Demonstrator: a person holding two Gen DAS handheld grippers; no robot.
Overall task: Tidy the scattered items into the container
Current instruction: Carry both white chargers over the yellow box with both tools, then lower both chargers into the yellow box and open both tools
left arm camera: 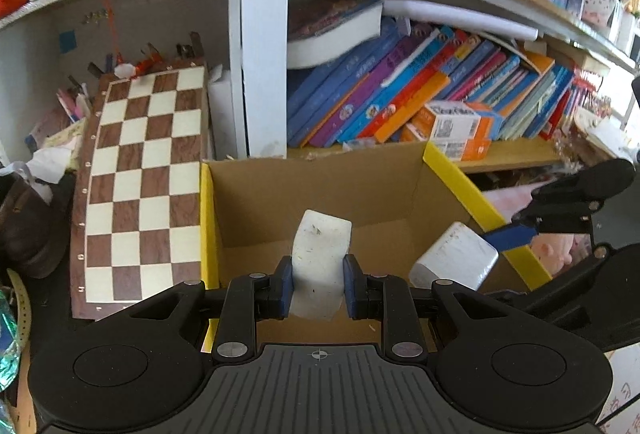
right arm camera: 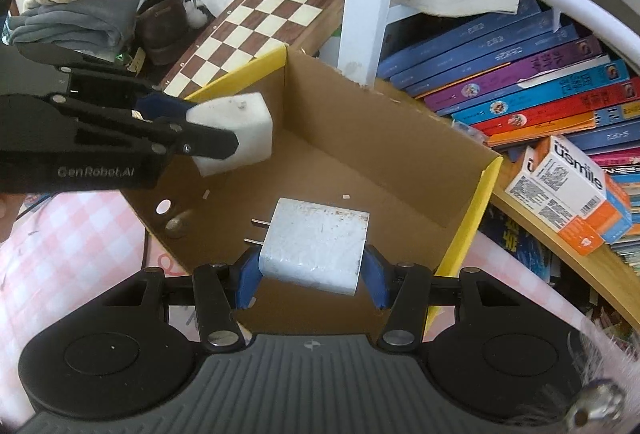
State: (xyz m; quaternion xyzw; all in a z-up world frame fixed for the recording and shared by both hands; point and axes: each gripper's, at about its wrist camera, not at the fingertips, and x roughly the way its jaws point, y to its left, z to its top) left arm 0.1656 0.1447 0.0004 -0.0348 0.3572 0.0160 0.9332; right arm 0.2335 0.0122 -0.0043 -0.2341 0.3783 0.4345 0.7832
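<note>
Closest to my right camera, the right gripper (right arm camera: 312, 280) is closed on a white charger (right arm camera: 316, 246), its blue pads pressing the two sides, and the two metal prongs of this charger point to the left. It hangs over the open cardboard box (right arm camera: 384, 137), near the box's front edge. On the side of the left gripper (right arm camera: 216, 129) I can read "GenRobot.AI". My left gripper (left arm camera: 318, 286) grips a second white block (left arm camera: 320, 266), also clamped between blue pads, and holds it above the box interior close to the left wall with the yellow edge (left arm camera: 208, 234). From the left camera the right gripper (left arm camera: 516, 234) comes in from the right edge of the box, with its charger (left arm camera: 456, 258) tilted over the yellow rim. On the box floor I see a small round hole (right arm camera: 163, 207) and a small brownish object (right arm camera: 179, 224) beside it near the left wall; I cannot tell what it is. Behind the box stands a white shelf post (left arm camera: 266, 33), and a chessboard (left arm camera: 144, 185) leans just beside the box's left wall. To the right, leaning books (right arm camera: 520, 81) fill the shelf, and a white and orange carton (right arm camera: 568, 189) carries the word "usmile". At the left edge lie folded clothes (right arm camera: 76, 13) and a brown shoe (right arm camera: 164, 29).
</note>
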